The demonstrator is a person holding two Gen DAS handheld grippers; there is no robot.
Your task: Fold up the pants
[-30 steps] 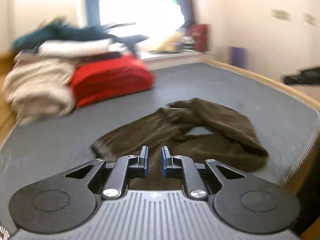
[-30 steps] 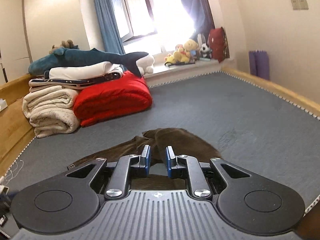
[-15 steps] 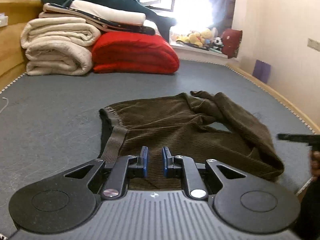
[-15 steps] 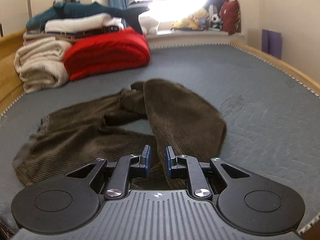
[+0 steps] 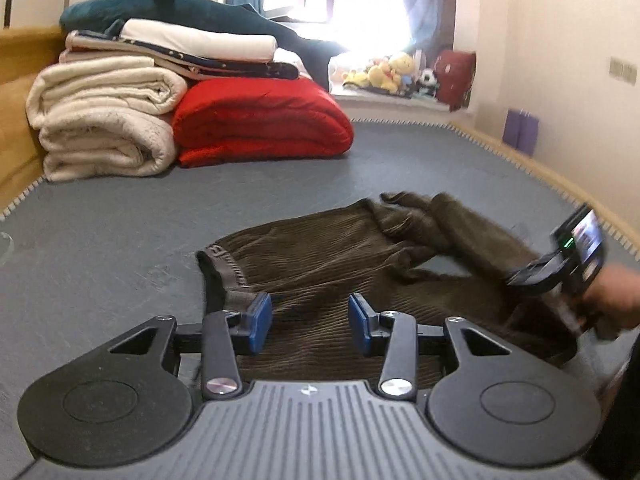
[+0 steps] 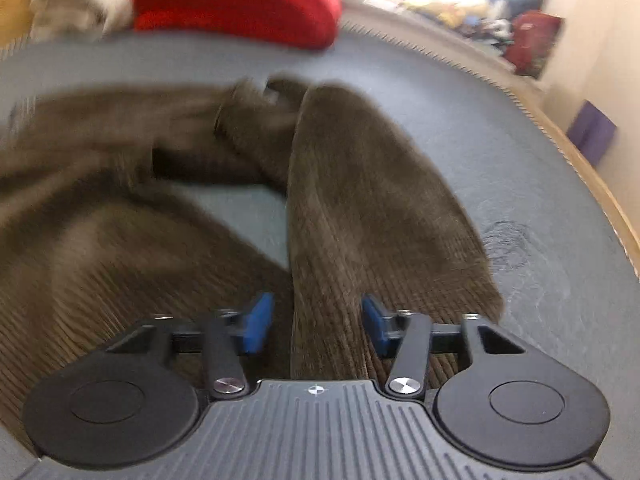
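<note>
Both tools gape wide, holding nothing: the left tool [image 5: 308, 322] over the waistband [image 5: 224, 264], the right tool [image 6: 316, 326] over a leg of the brown pants [image 6: 360, 200]. I'd pinch both fabric layers at each spot, then straighten the leg bunched toward 12 o'clock on the bed [image 5: 120, 220].

A wide bed [image 5: 120, 216] with a grey cover [image 6: 540, 184] and a wooden frame [image 5: 580, 184] carries everything. Brown corduroy pants [image 5: 320, 256] lie crumpled on the cover, with the waistband [image 5: 224, 260] at the left and one leg [image 6: 360, 200] lying over the other. Far back on the bed there is a folded red quilt [image 5: 260, 120]. Just beside it, on the left, sit rolled cream blankets [image 5: 104, 120], with more folded bedding [image 5: 192, 44] stacked on top.
</note>
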